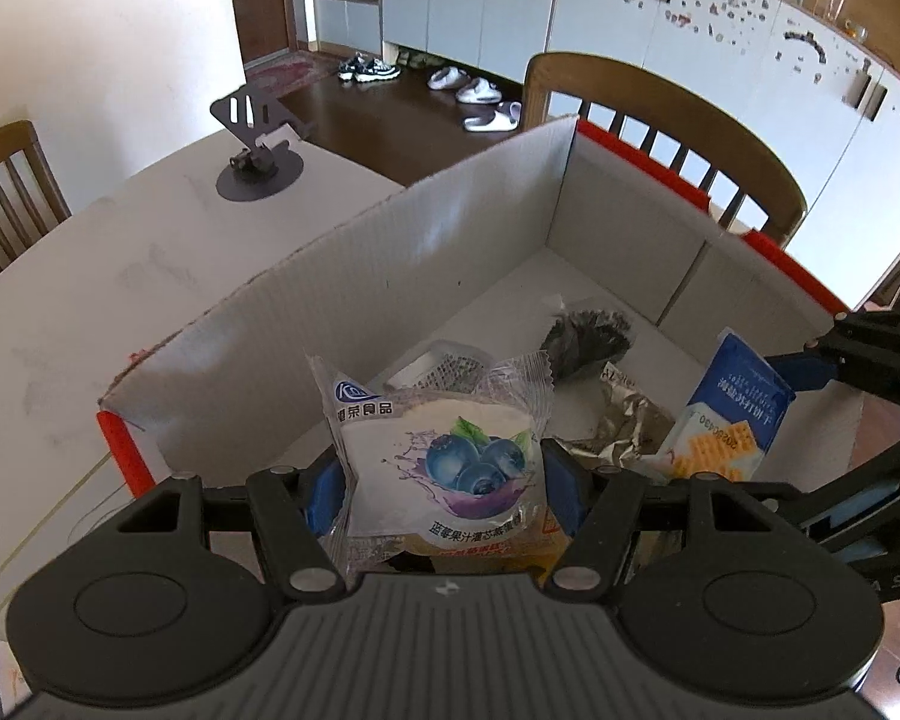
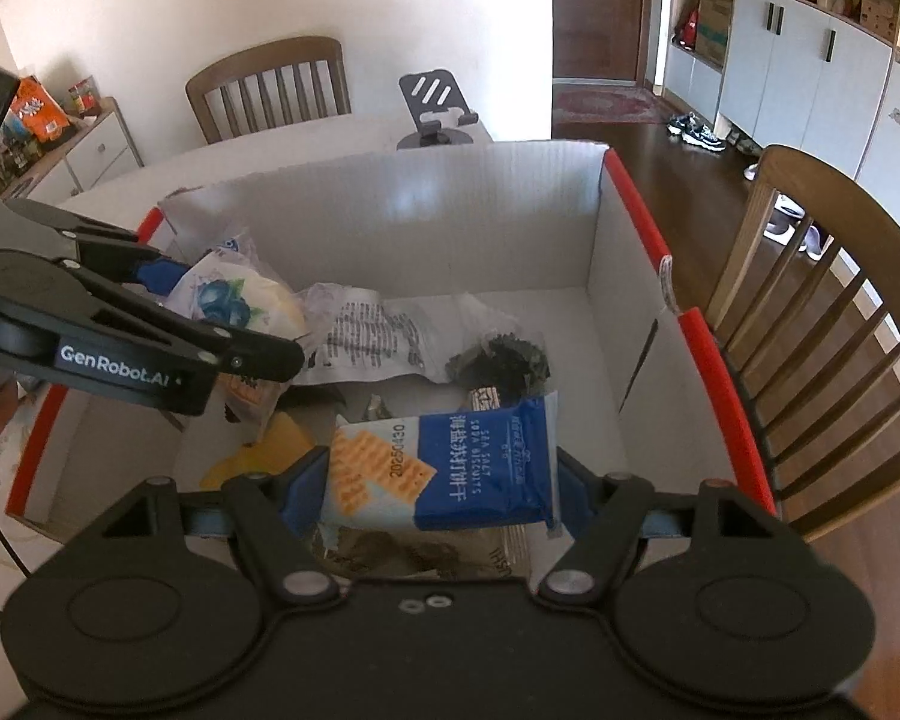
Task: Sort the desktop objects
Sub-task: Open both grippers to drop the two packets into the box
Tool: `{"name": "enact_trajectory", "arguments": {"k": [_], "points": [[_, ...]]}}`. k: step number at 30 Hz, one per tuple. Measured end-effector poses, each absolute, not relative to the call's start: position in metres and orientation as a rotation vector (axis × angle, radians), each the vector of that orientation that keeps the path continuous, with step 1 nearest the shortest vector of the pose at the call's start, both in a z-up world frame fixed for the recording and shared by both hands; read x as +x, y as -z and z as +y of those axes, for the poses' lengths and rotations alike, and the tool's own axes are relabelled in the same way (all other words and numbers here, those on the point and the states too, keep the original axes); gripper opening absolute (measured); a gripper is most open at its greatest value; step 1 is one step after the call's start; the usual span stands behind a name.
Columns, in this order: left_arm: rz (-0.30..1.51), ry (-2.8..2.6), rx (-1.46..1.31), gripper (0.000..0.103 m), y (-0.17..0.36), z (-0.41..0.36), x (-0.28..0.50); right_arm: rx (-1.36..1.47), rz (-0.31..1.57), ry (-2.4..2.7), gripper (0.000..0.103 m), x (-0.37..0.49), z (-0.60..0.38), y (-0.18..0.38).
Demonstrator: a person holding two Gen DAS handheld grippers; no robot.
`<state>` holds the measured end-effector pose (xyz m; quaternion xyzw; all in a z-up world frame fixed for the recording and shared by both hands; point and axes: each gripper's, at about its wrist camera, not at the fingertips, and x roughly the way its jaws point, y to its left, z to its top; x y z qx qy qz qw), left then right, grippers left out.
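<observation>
**Both grippers hold snacks over the box**

The left gripper (image 1: 444, 480) clamps a blueberry cake packet (image 1: 444, 456); the right gripper (image 2: 444, 480) pinches a blue biscuit packet (image 2: 450, 468). Both hang inside the red-edged cardboard box (image 2: 450, 210), above a dark seaweed bag (image 2: 504, 360) and crumpled wrappers (image 2: 372, 336).

Both wrist views close above, angled down, sharing the white box (image 1: 480, 228) interior

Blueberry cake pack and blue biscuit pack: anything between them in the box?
Yes: a crumpled silver wrapper lies between the blueberry cake pack and the biscuit pack, in the left wrist view.
</observation>
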<state>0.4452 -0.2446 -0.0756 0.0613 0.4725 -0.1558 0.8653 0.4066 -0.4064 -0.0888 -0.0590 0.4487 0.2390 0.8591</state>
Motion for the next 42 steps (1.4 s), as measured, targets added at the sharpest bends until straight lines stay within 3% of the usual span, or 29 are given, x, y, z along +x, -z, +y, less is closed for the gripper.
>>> {"name": "enact_trajectory", "arguments": {"k": [10,26,29,32,42], "points": [[1.011,0.325,0.144,0.065,0.081,-0.246,0.456,-0.157,0.979,-0.498,0.076,0.416,-0.395,0.099],[1.004,0.327,0.146,0.072,0.081,-0.245,0.454,-0.187,0.957,-0.498,0.09,0.416,-0.395,0.096],[0.993,0.342,0.15,0.078,0.079,-0.246,0.45,-0.189,0.948,-0.495,0.09,0.416,-0.397,0.093],[0.973,0.349,0.158,0.091,0.075,-0.248,0.445,-0.184,0.937,-0.5,0.09,0.413,-0.399,0.09],[0.94,0.359,0.121,0.095,0.061,-0.239,0.428,-0.163,0.884,-0.52,0.09,0.399,-0.41,0.07]]}}
